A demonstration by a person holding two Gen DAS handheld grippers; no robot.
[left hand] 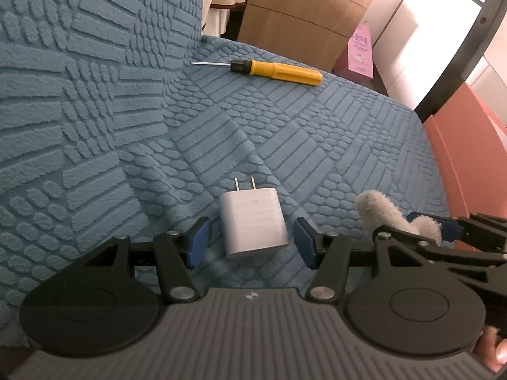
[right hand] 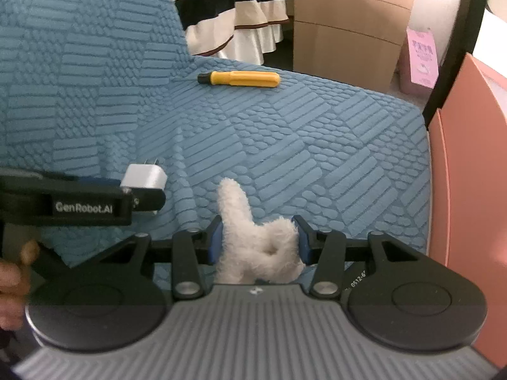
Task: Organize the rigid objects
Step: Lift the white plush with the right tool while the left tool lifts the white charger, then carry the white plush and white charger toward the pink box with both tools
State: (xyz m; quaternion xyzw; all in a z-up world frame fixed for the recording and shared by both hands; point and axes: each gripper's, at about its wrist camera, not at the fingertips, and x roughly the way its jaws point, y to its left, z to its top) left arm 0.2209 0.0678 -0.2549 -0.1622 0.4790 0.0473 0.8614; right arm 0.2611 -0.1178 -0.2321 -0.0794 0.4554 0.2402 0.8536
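While the left claw (left hand: 250, 242) gapes around the charger (left hand: 253, 221), the right claw (right hand: 258, 240) pinches the plush toy (right hand: 253, 237) near the cushion edge (right hand: 423, 171)

Your left wrist camera sits just behind the left gripper (left hand: 252, 242), tilted steeply down at the blue cover (left hand: 332, 145) from close range, facing its far edge. Your right wrist camera does the same behind the right gripper (right hand: 258, 242), set just to the right. Both views share the white charger (left hand: 253, 224), the fluffy white toy (right hand: 256, 243), the yellow screwdriver (left hand: 279, 71) near the far edge, the wooden cabinet (left hand: 304, 12) beyond it and the pink panel (right hand: 472, 158) along the right edge. Each camera catches the other gripper at its side.
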